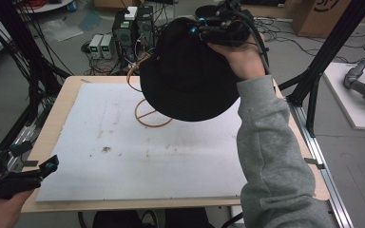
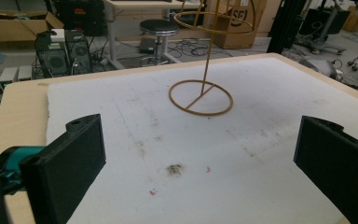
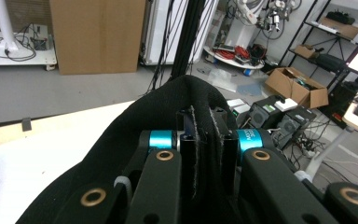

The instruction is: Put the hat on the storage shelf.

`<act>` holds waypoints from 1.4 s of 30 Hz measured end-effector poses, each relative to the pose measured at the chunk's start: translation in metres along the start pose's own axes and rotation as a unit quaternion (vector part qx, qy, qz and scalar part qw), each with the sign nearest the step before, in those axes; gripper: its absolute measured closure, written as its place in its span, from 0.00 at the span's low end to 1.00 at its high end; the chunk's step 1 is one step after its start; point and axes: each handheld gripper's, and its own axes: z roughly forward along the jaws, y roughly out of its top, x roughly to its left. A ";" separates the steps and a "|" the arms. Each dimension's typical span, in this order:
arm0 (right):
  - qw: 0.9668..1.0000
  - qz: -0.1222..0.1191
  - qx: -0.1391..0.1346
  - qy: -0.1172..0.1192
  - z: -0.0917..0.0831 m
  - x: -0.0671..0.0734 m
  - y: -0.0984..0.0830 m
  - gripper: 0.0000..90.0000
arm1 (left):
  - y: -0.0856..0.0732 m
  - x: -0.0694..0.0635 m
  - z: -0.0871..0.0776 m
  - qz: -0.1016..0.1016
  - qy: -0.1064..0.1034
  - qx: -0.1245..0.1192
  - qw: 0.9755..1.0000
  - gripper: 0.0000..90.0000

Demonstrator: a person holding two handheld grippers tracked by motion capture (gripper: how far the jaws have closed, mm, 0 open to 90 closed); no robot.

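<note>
Hat fabric sits pinched between right gripper fingers.

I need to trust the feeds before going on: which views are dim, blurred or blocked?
High view: dim, and the black hat reads as a flat silhouette covering the stand's top. Left gripper view: sharp mat, near jaws soft. Right gripper view: the hat's fabric blocks the lower half.

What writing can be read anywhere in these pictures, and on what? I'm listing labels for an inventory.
Cardboard box behind the table, left gripper view: large dark printed letters, cut off by the gold wire stand, not readable.
Cardboard box at the top right of the high view: part of a dark logo, cropped, not readable.
Teal sleeve on the right gripper, which is shut on the black hat: small print, too blurred to read.
Nothing else is legible.
</note>
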 end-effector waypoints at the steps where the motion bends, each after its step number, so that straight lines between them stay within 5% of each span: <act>1: 1.000 -0.003 -0.003 0.002 0.008 -0.001 0.002 0.94 | -0.001 0.000 -0.002 -0.002 0.001 -0.001 1.000 0.03; 15: 1.000 -0.006 -0.005 0.013 0.080 -0.005 0.012 0.94 | -0.010 -0.009 -0.041 0.001 0.021 -0.002 1.000 0.03; 31: 1.000 0.015 0.000 0.025 0.156 -0.025 -0.009 0.94 | -0.019 -0.008 -0.053 -0.002 0.037 0.002 0.999 0.03; 42: 0.998 0.043 0.026 0.044 0.189 -0.025 -0.039 0.93 | -0.025 -0.003 -0.046 -0.010 0.035 0.016 0.999 0.03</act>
